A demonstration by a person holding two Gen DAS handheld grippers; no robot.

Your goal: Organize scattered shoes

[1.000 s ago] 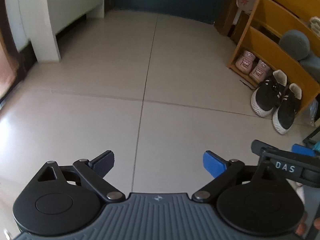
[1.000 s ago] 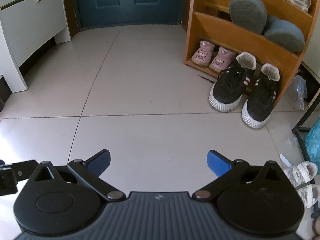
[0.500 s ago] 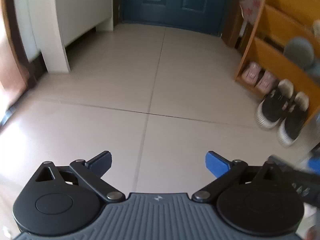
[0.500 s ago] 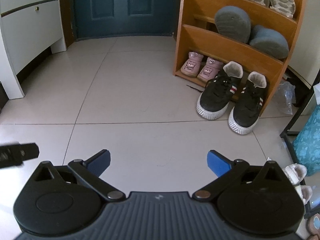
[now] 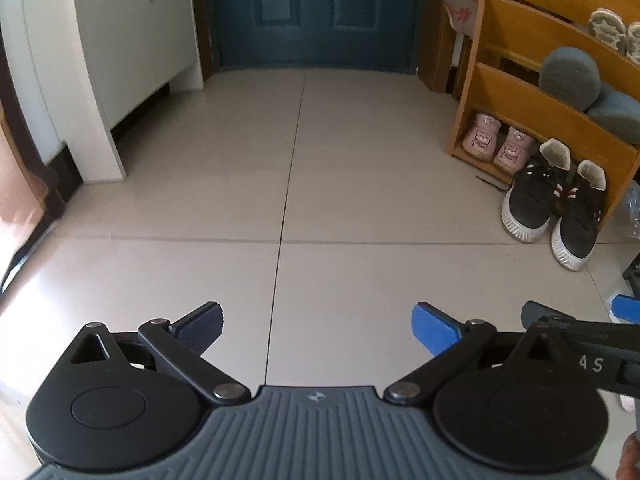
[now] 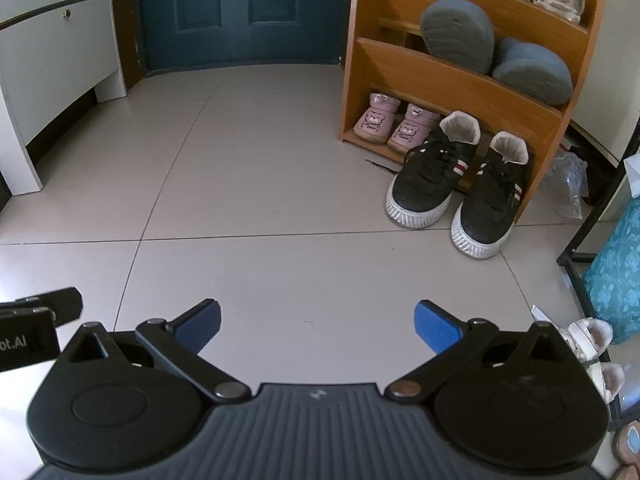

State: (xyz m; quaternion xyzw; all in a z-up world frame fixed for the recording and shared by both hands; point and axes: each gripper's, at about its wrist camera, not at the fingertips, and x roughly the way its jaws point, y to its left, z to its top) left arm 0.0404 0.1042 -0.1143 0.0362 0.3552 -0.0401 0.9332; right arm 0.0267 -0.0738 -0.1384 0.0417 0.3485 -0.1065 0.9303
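Fingers: I see both the left gripper (image 5: 316, 320) and the right gripper (image 6: 318, 318) spread wide, holding nothing.
Floor: pale tiles (image 6: 280, 160), bare ahead of me.
Shoes: black sneakers (image 6: 456, 184) stand on the floor touching the wooden rack (image 6: 460, 88); pink boots (image 6: 394, 124) on its lowest shelf.
Room: blue door (image 5: 316, 12) far ahead.

Soft daylight, glare on the floor tiles (image 5: 36, 292) at left, fisheye bending at edges, left border smeared
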